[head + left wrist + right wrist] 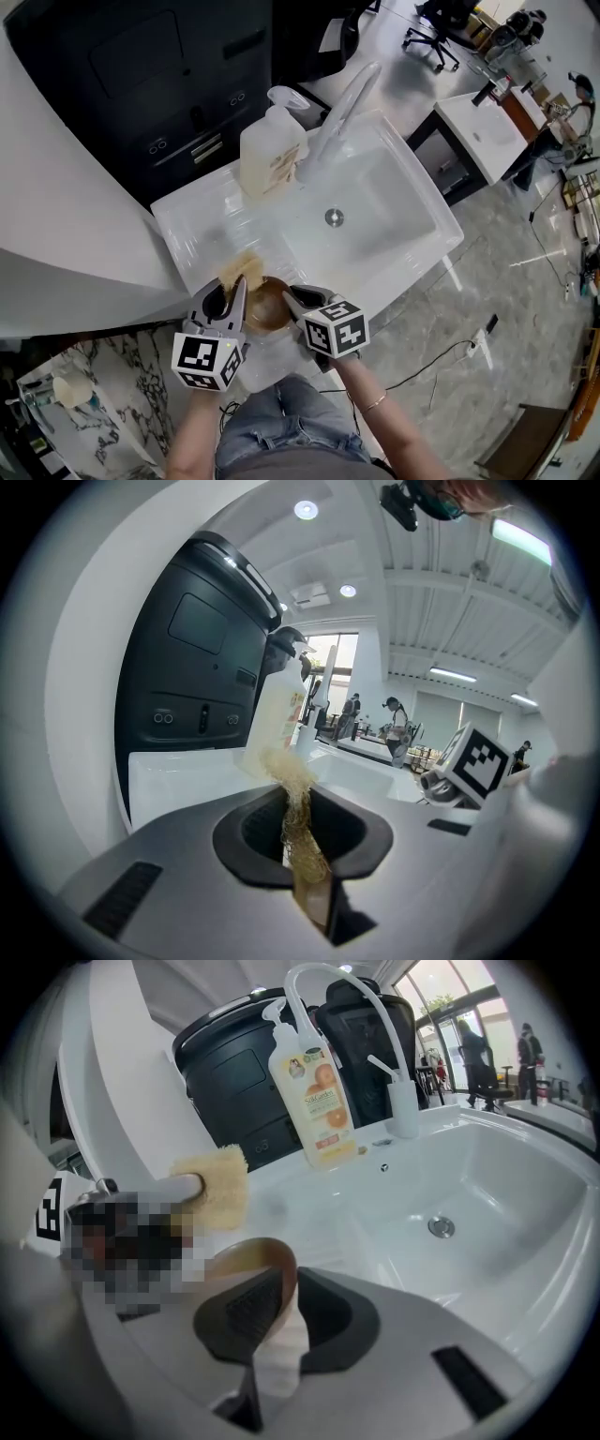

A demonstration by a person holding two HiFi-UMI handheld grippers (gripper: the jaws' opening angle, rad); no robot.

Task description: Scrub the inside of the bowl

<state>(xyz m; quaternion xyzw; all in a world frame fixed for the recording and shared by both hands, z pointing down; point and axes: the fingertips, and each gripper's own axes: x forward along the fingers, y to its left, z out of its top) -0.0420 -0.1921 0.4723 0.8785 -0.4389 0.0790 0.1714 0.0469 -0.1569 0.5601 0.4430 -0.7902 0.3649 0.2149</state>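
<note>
A brown bowl point(264, 307) sits at the near edge of the white sink's drainboard point(202, 230). My right gripper point(292, 298) is shut on the bowl's right rim; in the right gripper view the rim point(267, 1265) stands between the two dark pads. My left gripper point(234, 286) is shut on a tan fibrous scrubber point(241, 267), which sticks up out of the jaws point(292, 789) just left of the bowl. The right gripper view shows the scrubber point(217, 1190) above and behind the bowl, apart from it. The inside of the bowl is mostly hidden.
An orange-labelled soap bottle point(272, 150) stands at the back of the sink beside the curved white faucet point(342, 112). The basin with its drain point(334, 217) lies to the right. A black appliance point(159, 84) stands behind. Marbled floor lies below.
</note>
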